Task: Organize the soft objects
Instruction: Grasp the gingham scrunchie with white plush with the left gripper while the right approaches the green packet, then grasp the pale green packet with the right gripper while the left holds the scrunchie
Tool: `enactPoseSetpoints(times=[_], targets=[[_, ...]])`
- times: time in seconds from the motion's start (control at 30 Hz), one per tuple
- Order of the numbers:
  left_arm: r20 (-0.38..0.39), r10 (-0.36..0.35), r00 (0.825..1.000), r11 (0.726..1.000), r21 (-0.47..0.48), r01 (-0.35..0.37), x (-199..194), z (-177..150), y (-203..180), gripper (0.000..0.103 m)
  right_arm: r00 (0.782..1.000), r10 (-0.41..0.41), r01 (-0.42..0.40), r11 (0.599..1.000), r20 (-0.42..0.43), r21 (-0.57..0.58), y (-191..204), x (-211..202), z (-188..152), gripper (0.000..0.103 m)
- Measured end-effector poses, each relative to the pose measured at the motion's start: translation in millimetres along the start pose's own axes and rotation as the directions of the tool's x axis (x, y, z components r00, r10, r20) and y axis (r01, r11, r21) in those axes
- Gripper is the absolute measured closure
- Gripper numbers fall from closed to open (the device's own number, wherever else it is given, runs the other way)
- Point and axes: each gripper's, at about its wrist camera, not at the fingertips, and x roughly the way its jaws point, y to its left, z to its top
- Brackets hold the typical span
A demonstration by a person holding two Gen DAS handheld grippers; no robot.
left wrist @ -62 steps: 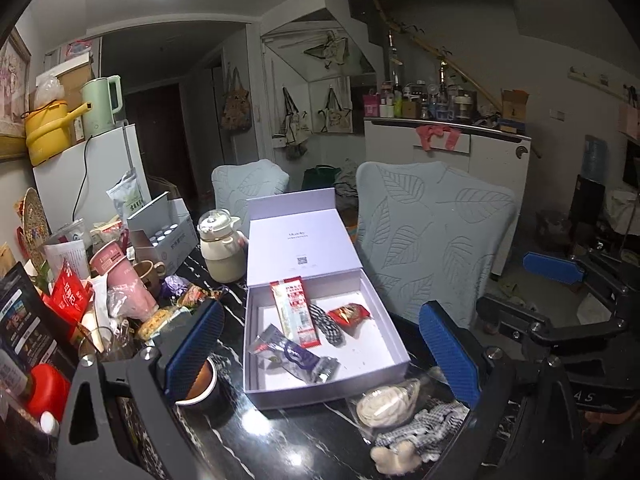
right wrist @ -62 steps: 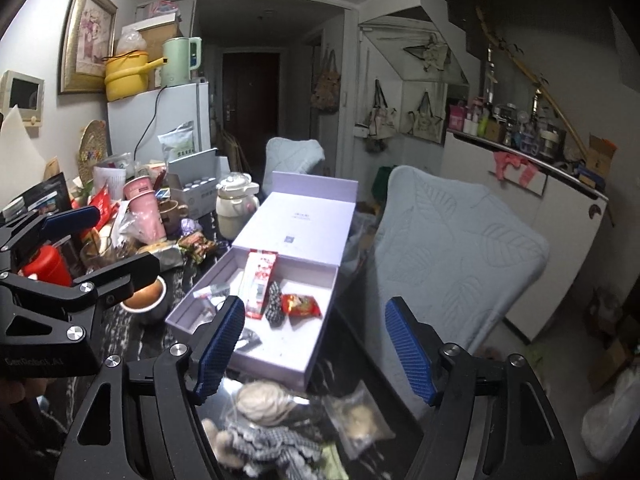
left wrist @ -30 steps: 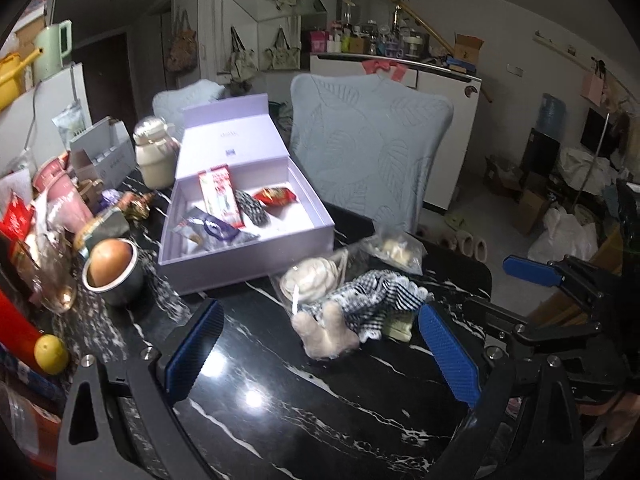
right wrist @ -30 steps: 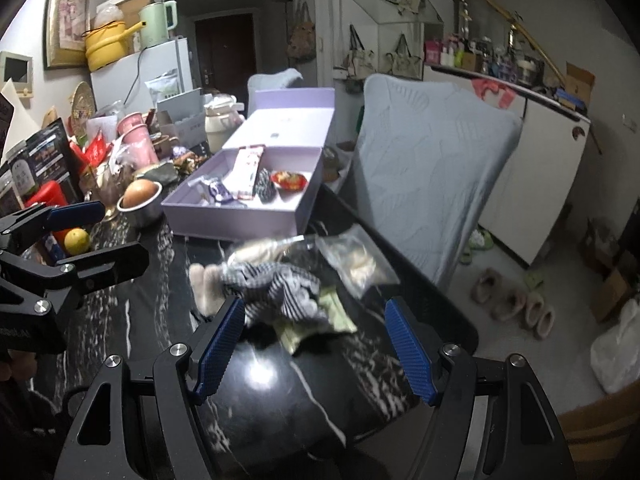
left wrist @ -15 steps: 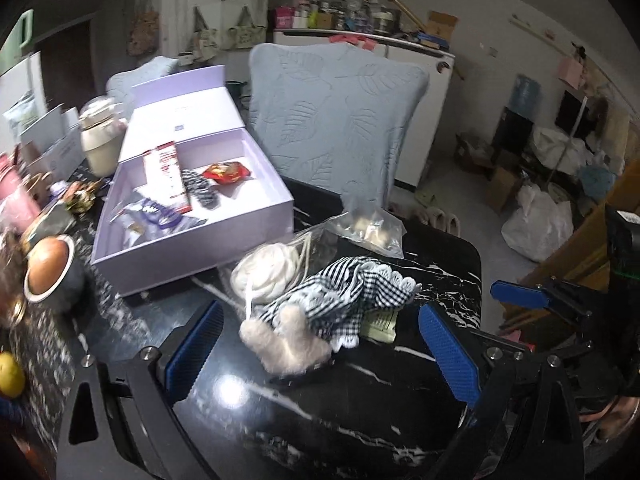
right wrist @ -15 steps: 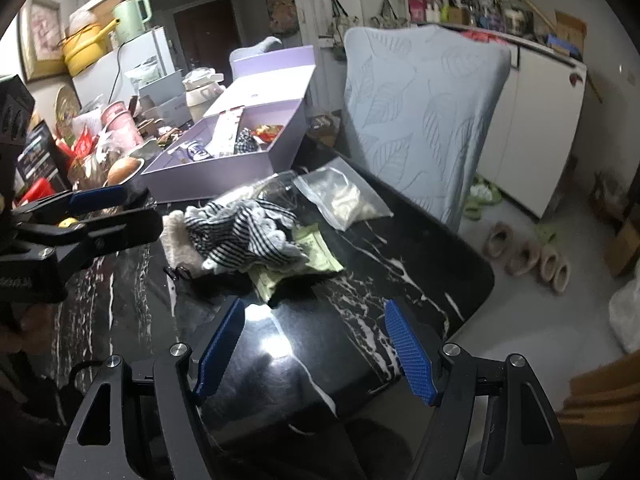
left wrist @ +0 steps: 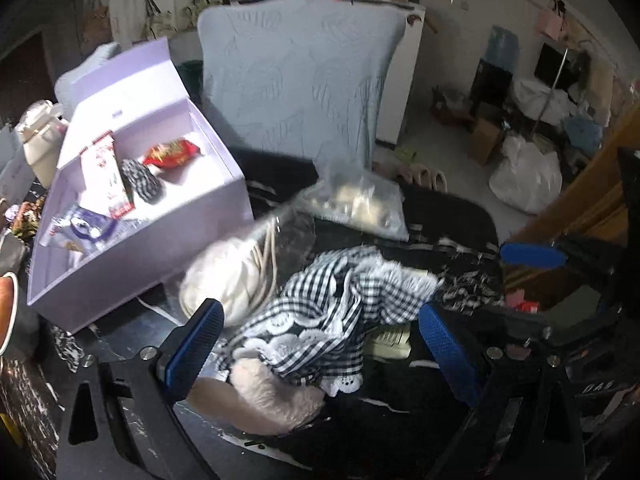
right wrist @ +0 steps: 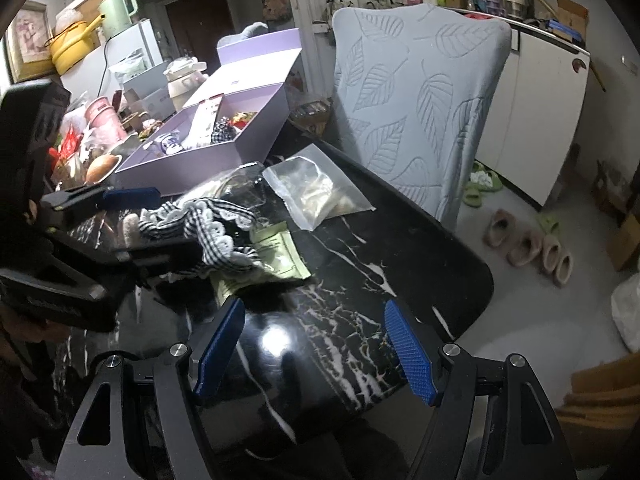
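Left wrist: plush toy [left wrist: 316, 336] between open left tongs [left wrist: 320, 354].

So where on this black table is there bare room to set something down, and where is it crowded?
Bare marble table lies between the right gripper, the green packet and the rounded edge by the chair. Inside the lilac box, the white floor near the red snack is free. Crowded: the left gripper straddles the gingham plush toy among bagged items.

Leaf-patterned chair [right wrist: 416, 92], white cabinet [right wrist: 548, 120]
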Motion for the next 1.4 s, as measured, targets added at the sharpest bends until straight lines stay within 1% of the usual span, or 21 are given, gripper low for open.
enactPoseSetpoints(times=[0.13, 0.2, 0.23, 0.27, 0.3, 0.37, 0.4, 0.47, 0.53, 0.63, 0.73, 0.87, 0.97, 1.0, 1.1, 1.23, 1.4], targets=[[-0.033, -0.002, 0.999, 1.0, 0.004, 0.002, 8.8, -8.1, 0.2, 0.003, 1.0, -0.004, 0.004, 1.0, -0.013, 0.006, -2.9, 4.7, -0.7, 0.03], [-0.038, -0.022, 0.999, 1.0, -0.012, 0.021, 10.3, -11.5, 1.8, 0.003, 1.0, 0.0, 0.0, 1.0, -0.02, 0.01, -3.3, 6.8, -1.1, 0.03], [-0.036, -0.027, 0.999, 0.999, -0.023, 0.027, 10.6, -13.1, 2.5, 0.006, 1.0, 0.003, -0.003, 1.0, -0.024, 0.013, -3.1, 7.8, -2.0, 0.03], [-0.034, -0.028, 0.999, 0.999, -0.029, 0.027, 10.4, -14.5, 3.1, 0.014, 1.0, 0.005, -0.005, 1.0, -0.027, 0.014, -2.7, 8.4, -1.6, 0.03], [-0.033, -0.024, 0.999, 0.999, -0.036, 0.023, 9.8, -15.9, 3.8, 0.019, 1.0, 0.01, -0.009, 1.0, -0.03, 0.018, -2.3, 8.7, -2.4, 0.03], [-0.033, -0.022, 0.999, 0.998, -0.065, 0.02, 8.4, -19.6, 7.5, 0.041, 0.999, 0.017, -0.017, 1.0, -0.03, 0.027, -1.3, 7.9, -3.3, 0.03], [-0.024, -0.037, 0.999, 0.996, -0.087, 0.034, 6.4, -21.9, 9.9, 0.043, 0.999, 0.017, -0.017, 0.999, -0.028, 0.029, -1.4, 6.6, -4.1, 0.03], [-0.008, -0.055, 0.998, 0.992, -0.11, 0.054, 2.0, -25.3, 12.4, 0.051, 1.0, 0.01, -0.01, 1.0, -0.027, 0.027, -0.6, 5.2, -4.9, 0.03], [0.005, -0.047, 0.999, 0.992, -0.117, 0.047, -3.9, -29.4, 11.5, 0.054, 1.0, 0.007, -0.007, 1.0, -0.026, 0.024, 1.0, 3.2, -6.4, 0.03], [0.021, -0.034, 0.999, 0.99, -0.137, 0.036, -14.4, -36.0, 11.0, 0.055, 1.0, 0.016, -0.015, 1.0, -0.023, 0.027, 3.1, 1.4, -7.4, 0.03], [0.032, -0.017, 0.999, 0.979, -0.201, 0.023, -27.6, -41.9, 16.9, 0.055, 0.999, 0.025, -0.025, 0.999, -0.02, 0.023, 8.1, 1.0, -7.3, 0.03], [0.052, 0.069, 0.996, 0.963, -0.263, -0.053, -50.3, -53.9, 26.6, 0.055, 0.999, 0.042, -0.041, 0.999, -0.021, 0.026, 15.9, 4.3, -5.2, 0.03], [0.048, 0.164, 0.985, 0.949, -0.281, -0.144, -60.9, -64.3, 31.9, 0.055, 0.998, 0.053, -0.052, 0.998, -0.034, 0.033, 23.0, 12.3, -2.2, 0.03], [0.046, 0.181, 0.982, 0.945, -0.286, -0.161, -61.8, -67.0, 33.5, 0.055, 0.998, 0.059, -0.058, 0.998, -0.037, 0.029, 25.9, 15.6, -0.7, 0.03], [0.024, 0.187, 0.982, 0.929, -0.33, -0.169, -61.3, -77.6, 43.3, 0.055, 0.996, 0.065, -0.064, 0.998, -0.053, 0.019, 33.0, 25.5, 3.6, 0.03], [0.008, 0.245, 0.969, 0.908, -0.351, -0.227, -65.7, -88.7, 50.8, 0.055, 0.996, 0.041, -0.039, 0.999, -0.08, 0.037, 37.9, 38.1, 11.5, 0.03], [-0.027, 0.235, 0.972, 0.893, -0.388, -0.227, -60.2, -94.7, 61.5, 0.055, 0.994, 0.043, -0.036, 0.997, -0.099, 0.07, 41.6, 54.8, 22.4, 0.029]])
